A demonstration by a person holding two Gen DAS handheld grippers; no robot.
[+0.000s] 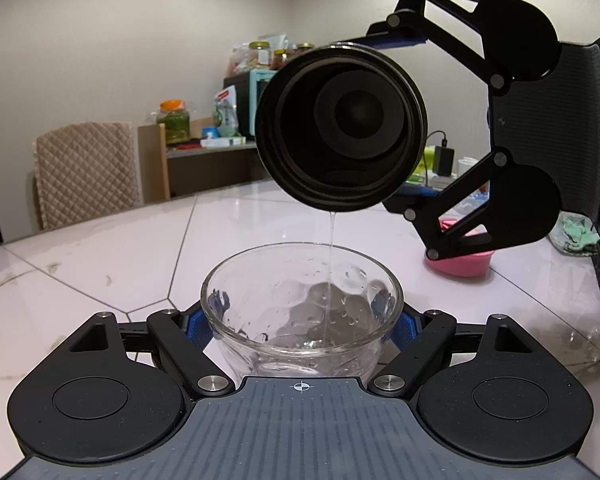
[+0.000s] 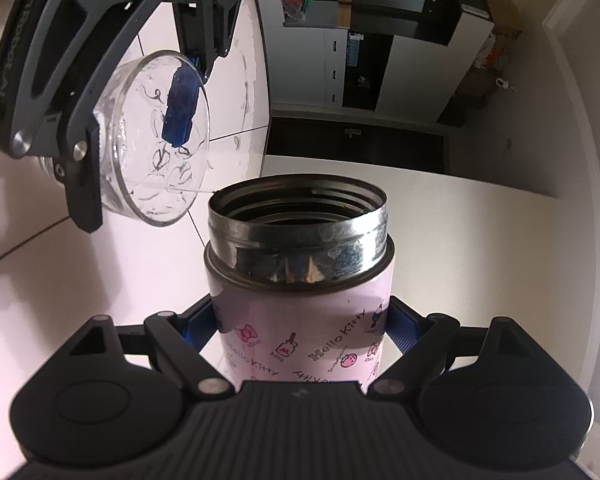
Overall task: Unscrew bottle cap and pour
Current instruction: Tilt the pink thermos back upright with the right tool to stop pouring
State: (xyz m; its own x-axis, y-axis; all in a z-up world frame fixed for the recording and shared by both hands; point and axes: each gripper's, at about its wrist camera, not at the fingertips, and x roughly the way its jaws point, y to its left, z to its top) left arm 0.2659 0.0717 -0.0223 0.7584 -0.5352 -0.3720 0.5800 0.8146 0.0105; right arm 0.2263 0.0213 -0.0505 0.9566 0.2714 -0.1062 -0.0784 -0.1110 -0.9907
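Observation:
My left gripper (image 1: 302,320) is shut on a clear glass bowl (image 1: 260,280) that stands on the white table (image 1: 100,248). My right gripper (image 2: 302,332) is shut on a pink Hello Kitty flask (image 2: 300,336) with no cap and a steel threaded neck. The flask (image 1: 340,128) is tipped on its side above the bowl, its open mouth facing the left camera. A thin stream of water (image 1: 331,248) falls from its lower rim into the bowl, which holds a little water. In the right wrist view the bowl (image 2: 156,140) and the left gripper (image 2: 136,128) show at upper left.
A pink bowl (image 1: 460,264) sits on the table to the right, behind the right gripper. A green cloth (image 1: 576,234) lies at the far right. A chair with a quilted cover (image 1: 86,172) stands at the table's far left. A cluttered shelf (image 1: 220,128) lines the back wall.

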